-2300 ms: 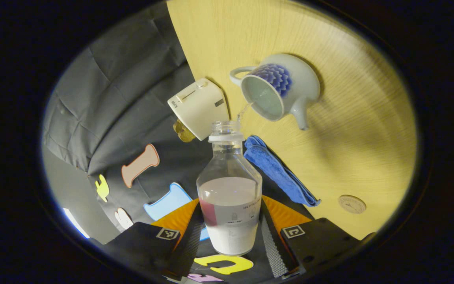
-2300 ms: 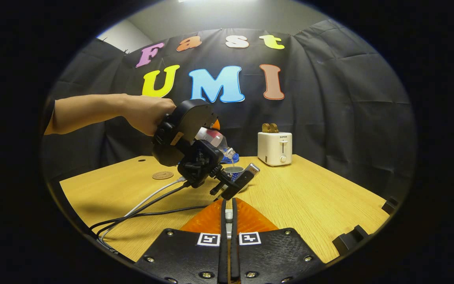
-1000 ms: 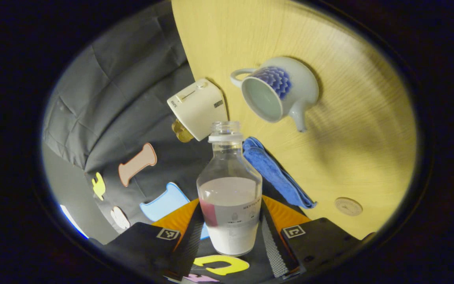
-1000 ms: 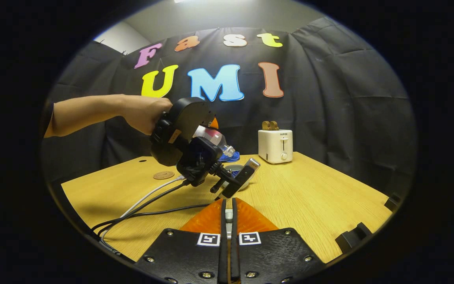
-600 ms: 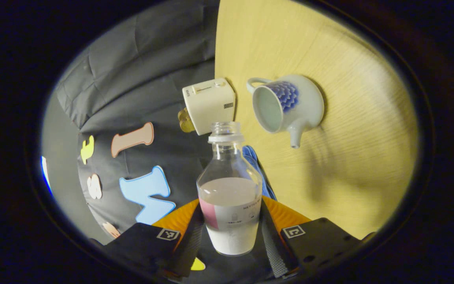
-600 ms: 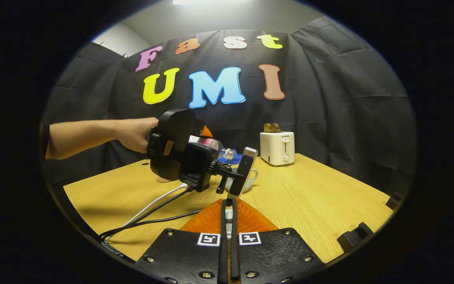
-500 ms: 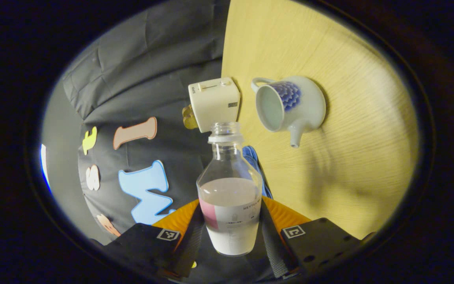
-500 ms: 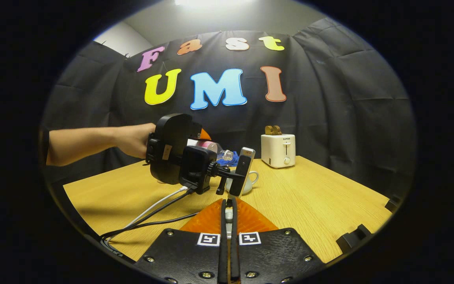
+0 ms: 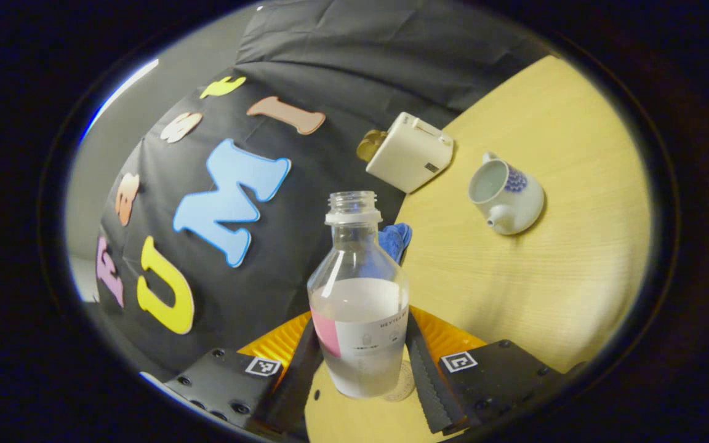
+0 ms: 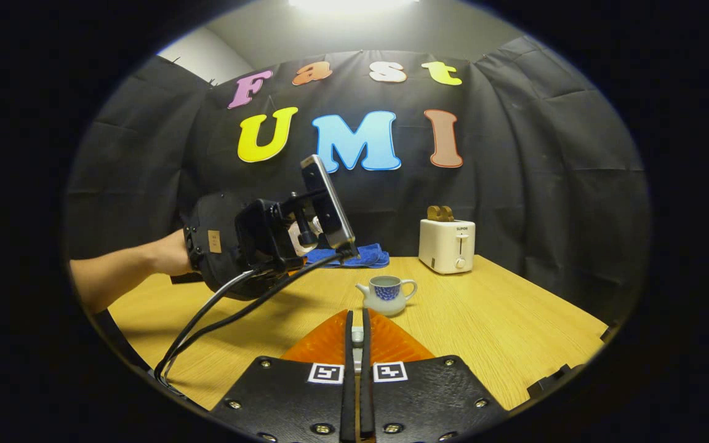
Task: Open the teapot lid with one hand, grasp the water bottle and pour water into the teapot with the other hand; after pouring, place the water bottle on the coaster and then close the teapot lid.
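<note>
in the left gripper view the left gripper (image 9: 359, 363) is clamped on the water bottle (image 9: 358, 320), both fingers pressing its labelled sides; the bottle is uncapped and about half full. the coaster (image 9: 402, 384) peeks out just behind the bottle's base. the lidless teapot (image 9: 506, 195) stands on the table (image 9: 545, 283) at two o'clock, the toaster (image 9: 408, 159) at one o'clock. in the right gripper view the right gripper (image 10: 357, 344) has its fingers together on a small pale piece, hard to identify; the teapot sits at twelve o'clock just beyond them.
</note>
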`<move>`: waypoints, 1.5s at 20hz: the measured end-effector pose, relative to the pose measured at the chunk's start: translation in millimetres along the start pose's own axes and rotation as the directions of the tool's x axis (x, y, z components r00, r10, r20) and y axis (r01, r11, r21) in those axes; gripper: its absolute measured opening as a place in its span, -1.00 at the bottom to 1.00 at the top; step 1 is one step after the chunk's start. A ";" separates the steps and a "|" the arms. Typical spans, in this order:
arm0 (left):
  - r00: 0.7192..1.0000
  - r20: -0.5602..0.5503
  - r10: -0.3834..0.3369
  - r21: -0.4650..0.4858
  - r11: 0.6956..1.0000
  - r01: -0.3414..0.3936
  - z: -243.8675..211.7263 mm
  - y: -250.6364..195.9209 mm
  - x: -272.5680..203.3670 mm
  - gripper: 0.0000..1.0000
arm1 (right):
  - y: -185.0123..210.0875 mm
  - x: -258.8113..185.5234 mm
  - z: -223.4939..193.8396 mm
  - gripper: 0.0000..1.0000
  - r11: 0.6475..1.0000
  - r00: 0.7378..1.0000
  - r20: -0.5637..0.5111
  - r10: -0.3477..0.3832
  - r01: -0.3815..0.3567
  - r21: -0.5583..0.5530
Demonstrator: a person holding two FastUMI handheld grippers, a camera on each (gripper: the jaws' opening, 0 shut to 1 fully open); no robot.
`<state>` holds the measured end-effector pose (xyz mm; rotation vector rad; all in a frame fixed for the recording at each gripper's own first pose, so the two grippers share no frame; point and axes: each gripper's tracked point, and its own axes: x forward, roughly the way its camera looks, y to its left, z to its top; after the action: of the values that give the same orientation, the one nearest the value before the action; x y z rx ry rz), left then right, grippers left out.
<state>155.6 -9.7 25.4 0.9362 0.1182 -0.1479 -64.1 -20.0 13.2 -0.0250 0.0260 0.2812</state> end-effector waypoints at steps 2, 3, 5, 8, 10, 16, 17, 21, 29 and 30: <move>1.000 0.003 -0.003 -0.144 0.990 0.004 -12.8 0.1 -6.8 0.73 | 3.9 6.6 6.2 -0.94 1.000 1.000 0.013 0.008 -0.007 -0.021; 1.000 0.008 0.000 -0.203 0.979 0.001 -18.7 2.7 -12.8 0.73 | 4.3 11.3 7.2 -0.94 1.000 1.000 0.015 0.011 -0.011 -0.025; 1.000 0.022 0.019 -0.328 0.945 -0.011 -28.3 13.7 -20.1 0.73 | 6.5 20.8 9.1 -0.94 1.000 1.000 0.015 0.018 -0.017 -0.027; 0.997 0.062 0.055 -0.523 0.852 -0.015 -37.3 35.5 -29.8 0.73 | 10.4 33.4 7.1 -0.94 0.999 1.000 0.004 0.027 -0.027 -0.023; 0.993 0.077 0.092 -0.642 0.767 -0.021 -45.5 53.2 -29.2 0.73 | 13.8 39.4 5.8 -0.94 0.999 0.999 -0.005 0.033 -0.033 -0.020; 0.986 0.047 0.161 -0.796 0.603 -0.060 -79.0 87.5 -6.0 0.72 | 21.6 47.1 1.9 -0.94 0.999 0.999 -0.023 0.039 -0.039 -0.023; 0.987 0.050 0.154 -0.815 0.578 -0.049 -81.6 89.1 -1.0 0.72 | 22.7 47.7 1.0 -0.94 0.999 0.999 -0.026 0.039 -0.039 -0.022; 0.989 0.026 0.142 -0.853 0.519 -0.052 -108.0 89.0 23.8 0.70 | 20.6 49.5 -2.0 -0.94 0.999 0.999 -0.036 0.034 -0.034 -0.012; 0.991 -0.040 0.124 -0.796 0.596 -0.106 -132.5 69.0 59.5 0.70 | 10.6 50.8 -8.1 -0.94 1.000 0.998 -0.052 0.018 -0.018 0.010; 0.992 -0.040 0.120 -0.790 0.604 -0.105 -131.9 66.7 62.0 0.70 | 10.0 51.1 -8.3 -0.94 1.000 0.998 -0.053 0.018 -0.018 0.014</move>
<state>223.6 131.2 -9.5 0.0301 0.0925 0.0269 -18.0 3.5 3.2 -0.0192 0.0809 0.2984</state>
